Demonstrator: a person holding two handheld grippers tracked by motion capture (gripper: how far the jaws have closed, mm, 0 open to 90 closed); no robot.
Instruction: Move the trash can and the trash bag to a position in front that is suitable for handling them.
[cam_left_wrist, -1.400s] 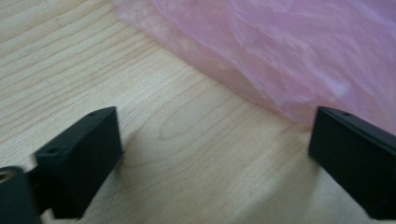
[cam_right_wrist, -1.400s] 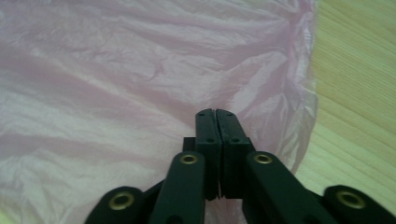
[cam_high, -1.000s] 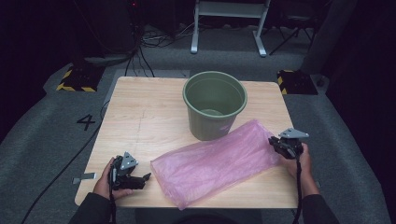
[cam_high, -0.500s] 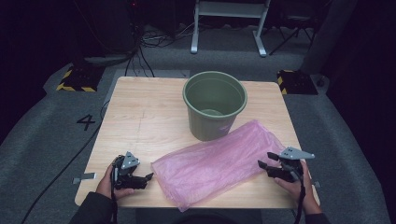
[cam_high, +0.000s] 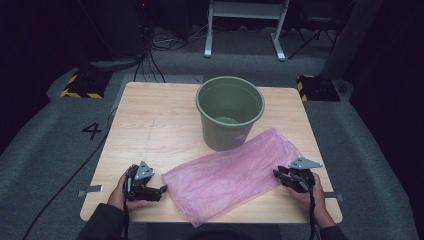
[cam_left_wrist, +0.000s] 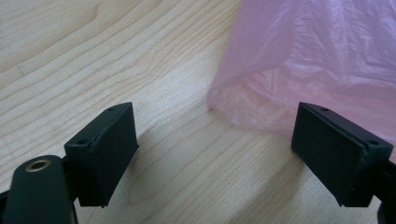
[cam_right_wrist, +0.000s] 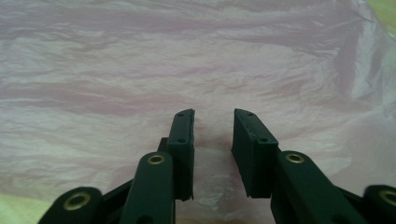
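We have brought our right gripper (cam_high: 281, 176) down to the near-right edge of the pink bag (cam_high: 232, 175) lying on the desk (cam_high: 150, 130), its fingers just narrowing without pinching, while our left gripper (cam_high: 161, 190) waits spread.

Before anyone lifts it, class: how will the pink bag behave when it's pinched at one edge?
The pink bag looks thin, see-through and wrinkled, so it will probably drape limply rather than hold shape. It lies flat and seems empty, so likely very light. Its sheen in the right gripper view suggests the film could slip between the pads.
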